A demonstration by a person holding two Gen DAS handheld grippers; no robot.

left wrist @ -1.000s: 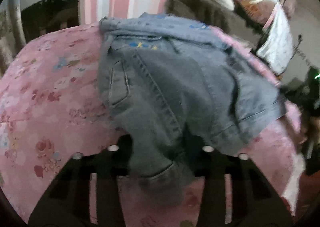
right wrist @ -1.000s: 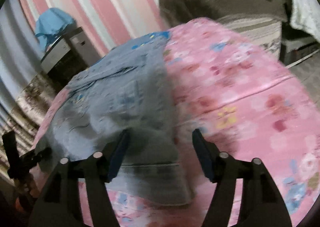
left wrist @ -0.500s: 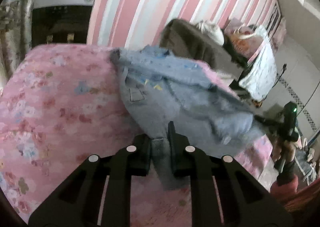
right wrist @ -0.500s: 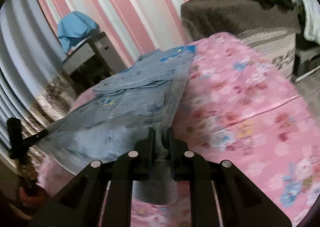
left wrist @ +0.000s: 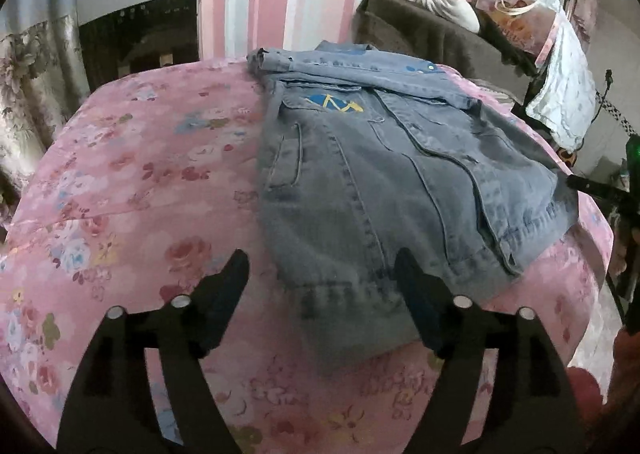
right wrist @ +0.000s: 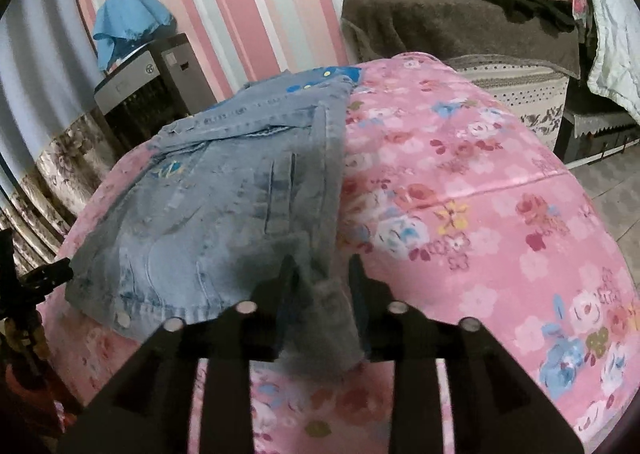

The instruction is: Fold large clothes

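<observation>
Denim jacket (left wrist: 400, 174) lies folded on the pink floral bed (left wrist: 140, 174); left hand-held gripper (left wrist: 320, 274) has just opened wide, empty; right hand-held gripper (right wrist: 320, 278), just reopening, straddles the hem.

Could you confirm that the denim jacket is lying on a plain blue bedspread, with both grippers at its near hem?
Not quite: the bedspread is pink with a floral print, not plain blue, as the left wrist view shows. The rest holds: the denim jacket lies on it, with the left gripper and right gripper at its near hem, jaws just opening.
</observation>
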